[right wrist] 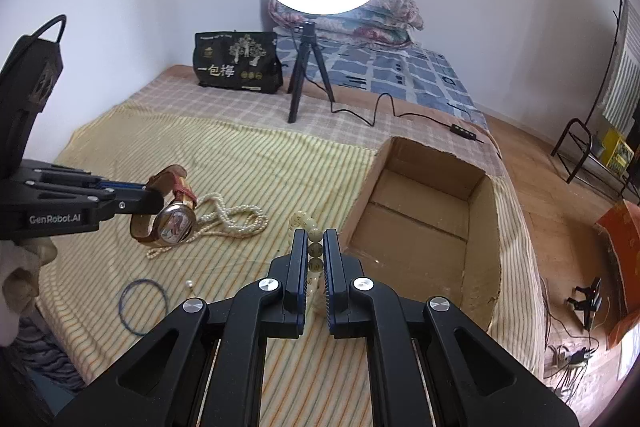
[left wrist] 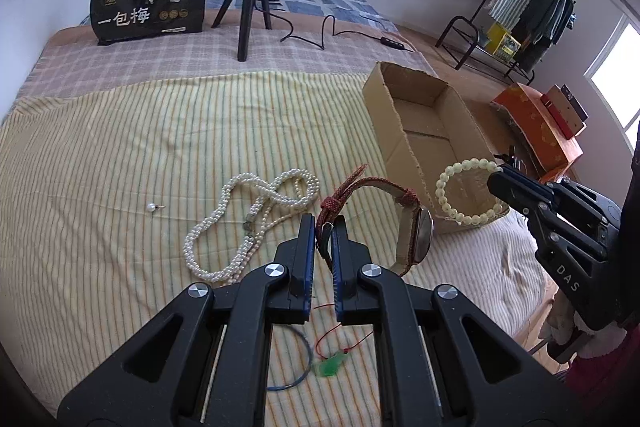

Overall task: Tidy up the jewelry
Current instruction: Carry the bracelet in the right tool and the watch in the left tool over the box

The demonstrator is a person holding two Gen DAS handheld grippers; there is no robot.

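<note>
My left gripper [left wrist: 323, 223] is shut on the red strap of a wristwatch [left wrist: 416, 231] and holds it above the striped bedspread; the watch also shows in the right wrist view [right wrist: 174, 223]. My right gripper [right wrist: 314, 235] is shut on a pale bead bracelet [right wrist: 310, 227], seen in the left wrist view [left wrist: 468, 191] hanging near the front corner of the open cardboard box [left wrist: 400, 131]. A pearl necklace [left wrist: 248, 219], a single pearl earring [left wrist: 152, 207], a blue ring band [right wrist: 142, 305] and a green pendant on a red cord [left wrist: 330, 367] lie on the bedspread.
A ring light on a black tripod [right wrist: 310, 75] and a black snack bag [right wrist: 236, 67] stand farther back on the bed, with a cable [right wrist: 380, 111] trailing right. Folded quilts [right wrist: 360, 15] lie at the wall. The bed's right edge drops to a wooden floor with an orange box [left wrist: 540, 127].
</note>
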